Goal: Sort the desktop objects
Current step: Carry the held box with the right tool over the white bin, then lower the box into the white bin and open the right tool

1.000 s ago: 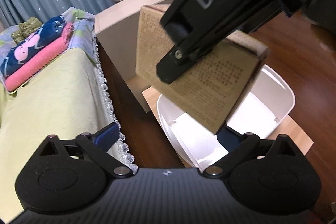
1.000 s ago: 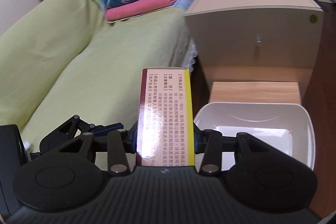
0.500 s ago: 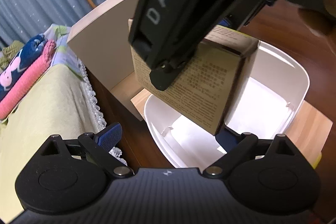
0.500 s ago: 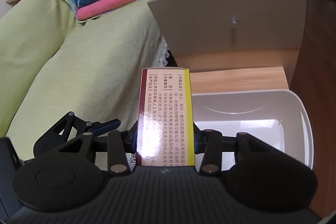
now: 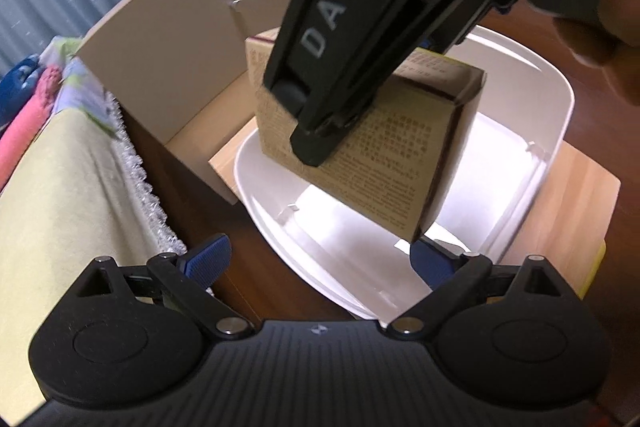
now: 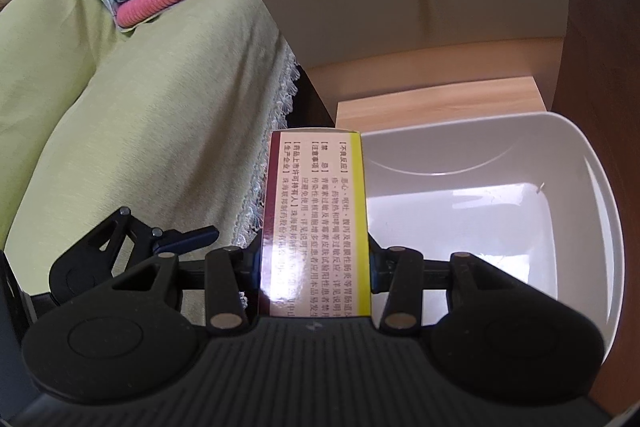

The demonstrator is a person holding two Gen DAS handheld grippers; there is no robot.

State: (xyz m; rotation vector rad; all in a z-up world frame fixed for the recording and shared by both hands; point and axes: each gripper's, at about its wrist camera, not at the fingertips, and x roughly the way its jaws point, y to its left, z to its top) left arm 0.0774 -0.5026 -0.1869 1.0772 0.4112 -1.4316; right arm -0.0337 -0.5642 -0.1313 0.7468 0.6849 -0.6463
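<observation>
Right gripper (image 6: 316,259) is clamped on one medicine box (image 6: 318,211), which I hold above the single white bin (image 6: 580,195). It is tan cardboard with printed Chinese text, a yellow edge and a maroon edge. My left gripper (image 5: 320,259) stands wide apart, holding nothing.

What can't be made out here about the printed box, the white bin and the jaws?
- Left wrist view: much of the printed cardboard medicine box is covered by the right gripper.
- Right wrist view: the box's lower end is hidden behind the gripper body; its print is too small to read.
- White plastic bin: near floor hidden in both views.
</observation>
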